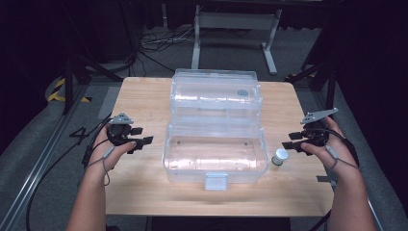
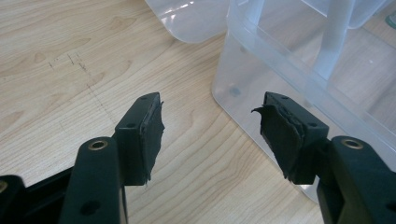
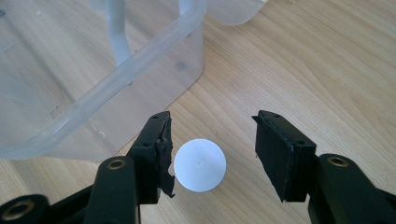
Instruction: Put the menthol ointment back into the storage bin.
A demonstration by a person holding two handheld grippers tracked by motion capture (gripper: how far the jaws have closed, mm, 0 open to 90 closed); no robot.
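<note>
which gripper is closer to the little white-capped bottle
The right gripper: its open jaws stand on either side of the white-capped bottle. The left gripper is across the clear box, on the table's far side from the bottle.

A light wooden table (image 1: 144, 96) with rounded corners is carrying two things. A clear plastic box (image 1: 215, 154) with its lid hinged open toward the far edge is sitting at the middle of the table, its latch facing the near edge. A small bottle with a white cap (image 1: 279, 157) is standing upright just beside the box, between it and the right edge.
</note>
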